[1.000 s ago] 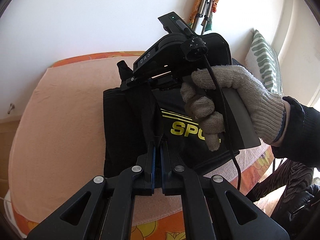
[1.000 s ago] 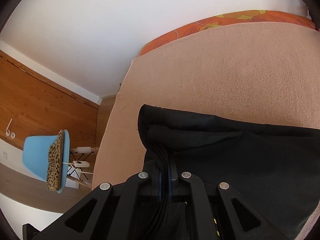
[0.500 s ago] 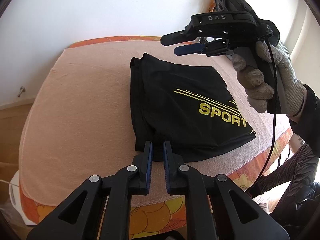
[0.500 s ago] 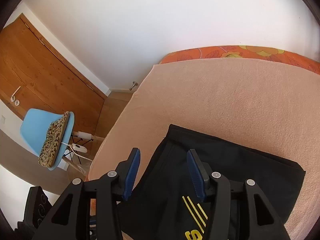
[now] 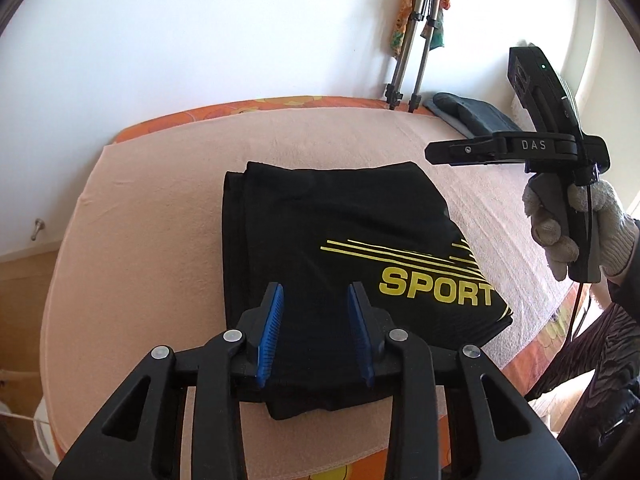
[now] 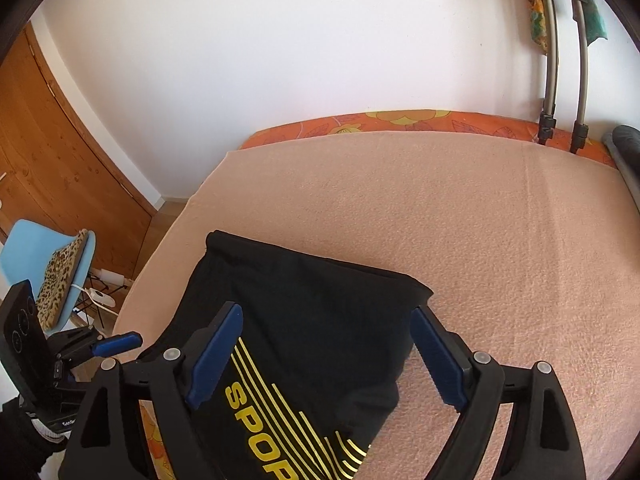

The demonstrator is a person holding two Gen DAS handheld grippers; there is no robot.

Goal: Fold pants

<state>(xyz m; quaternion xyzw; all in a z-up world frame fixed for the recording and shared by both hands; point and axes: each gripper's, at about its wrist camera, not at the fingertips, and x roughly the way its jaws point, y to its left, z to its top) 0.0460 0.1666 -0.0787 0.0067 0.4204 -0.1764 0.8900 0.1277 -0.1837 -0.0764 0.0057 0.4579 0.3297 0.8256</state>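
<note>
Black pants (image 5: 320, 220) with a yellow SPORT print lie folded into a compact rectangle on the peach blanket (image 5: 140, 220). My left gripper (image 5: 316, 294) is open and empty, just above the pants' near edge. My right gripper (image 5: 430, 148) is seen edge-on here, held by a gloved hand high at the right, clear of the pants. In the right wrist view the right gripper (image 6: 326, 314) is wide open and empty above the pants (image 6: 320, 320). The left gripper (image 6: 120, 340) shows at the lower left there.
The blanket (image 6: 440, 208) covers an orange flowered mattress (image 6: 400, 120) against a white wall. Tripod legs (image 5: 408, 60) lean at the back right beside a dark folded cloth (image 5: 468, 114). A blue chair (image 6: 36, 248) and a wooden door (image 6: 60, 152) stand left of the bed.
Both grippers have opened and let go of the pants, which now lie flat on the blanket. The right gripper has lifted up and away to the right; the left has backed off slightly.
</note>
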